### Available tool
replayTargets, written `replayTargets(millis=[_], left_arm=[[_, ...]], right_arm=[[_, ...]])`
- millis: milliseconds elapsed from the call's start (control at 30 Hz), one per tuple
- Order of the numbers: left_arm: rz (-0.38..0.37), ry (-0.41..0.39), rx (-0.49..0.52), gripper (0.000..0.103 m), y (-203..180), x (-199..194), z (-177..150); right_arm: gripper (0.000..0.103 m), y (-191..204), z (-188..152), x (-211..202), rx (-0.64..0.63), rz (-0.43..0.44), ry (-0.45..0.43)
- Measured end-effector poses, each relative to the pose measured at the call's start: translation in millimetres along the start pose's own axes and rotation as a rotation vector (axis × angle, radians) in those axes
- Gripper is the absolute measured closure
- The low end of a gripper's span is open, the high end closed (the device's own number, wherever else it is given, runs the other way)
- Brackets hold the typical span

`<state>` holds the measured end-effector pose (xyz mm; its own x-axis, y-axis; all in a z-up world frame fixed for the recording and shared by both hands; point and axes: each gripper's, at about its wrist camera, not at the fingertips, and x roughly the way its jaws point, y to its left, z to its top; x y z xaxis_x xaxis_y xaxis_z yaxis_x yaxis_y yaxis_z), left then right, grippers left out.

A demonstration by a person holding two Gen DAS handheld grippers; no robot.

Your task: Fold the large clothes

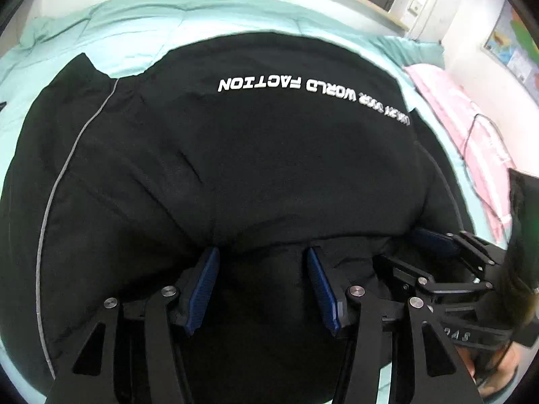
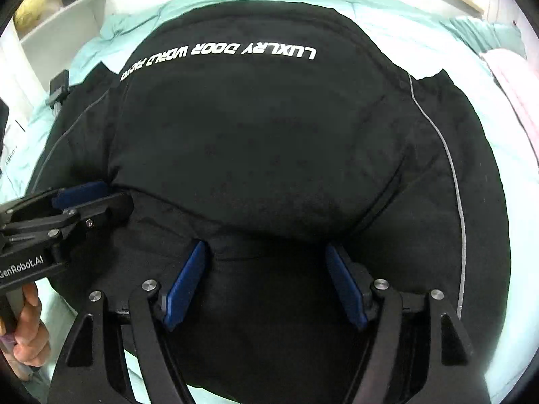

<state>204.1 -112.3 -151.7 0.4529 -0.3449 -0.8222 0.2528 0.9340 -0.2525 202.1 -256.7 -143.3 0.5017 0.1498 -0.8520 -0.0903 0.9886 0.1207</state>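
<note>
Garment: black jacket point(image 1: 269, 155), large, spread on a bed point(image 1: 141, 33) covered in mint-green bedding; white lettering runs across the panel lying uppermost, toward 12 o'clock in both wrist views.
Fold state: one layer appears already laid over the body; its rounded near edge sits just ahead of both claws. A judgement, not certain.
Trim: thin grey piping point(image 1: 60, 175) curves along the 9 o'clock side in the left view and the 3 o'clock side in the right view.
Left claw point(image 1: 262, 286): jaws apart, blue pads clear of each other, black cloth lying beneath and between them; nothing pinched.
Right claw point(image 2: 266, 282): jaws apart, wider than the left, over the same near edge; nothing pinched.
Handling: soft, limp, probably light for its bulk; layers likely slide on one another, so it will sag and shift if lifted at one point.
Where to grip: the near folded edge or outer corners, both claws well apart, pinching all layers together.
Neighbours: pink cloth point(image 1: 458, 114) at 3 o'clock on the bed.
Hidden: sleeves, collar and hem cannot be told apart; the near part is cut off by the claw frames; lettering is blurred at its ends.
</note>
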Motion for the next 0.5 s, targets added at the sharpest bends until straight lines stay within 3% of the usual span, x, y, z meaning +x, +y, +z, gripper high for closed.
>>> replayTargets(millis=[100, 167, 267, 367, 433, 500], left_arm=[[-0.055, -0.026, 0.011, 0.047, -4, -29, 12], [-0.079, -0.089, 0.034, 0.047, -10, -52, 26], [-0.103, -0.121, 0.017, 0.047, -14, -63, 57], [-0.071, -0.035, -0.039, 0.047, 4, -30, 83], [-0.052, 0.12, -0.103, 0.047, 23, 19, 88], [-0.043, 0.16, -0.115, 0.047, 35, 48, 89]], right_arm=[[0.029, -5, 7, -19, 0.007, 0.055, -0.008], [0.029, -2, 20, -42, 0.008, 0.07, -0.07], [0.029, 1, 51, -59, 0.003, -0.003, -0.17], [0.029, -10, 74, -32, 0.06, 0.007, -0.119], [0.028, -19, 84, 2, 0.104, -0.003, -0.041], [0.027, -22, 87, 32, 0.085, -0.028, 0.024]])
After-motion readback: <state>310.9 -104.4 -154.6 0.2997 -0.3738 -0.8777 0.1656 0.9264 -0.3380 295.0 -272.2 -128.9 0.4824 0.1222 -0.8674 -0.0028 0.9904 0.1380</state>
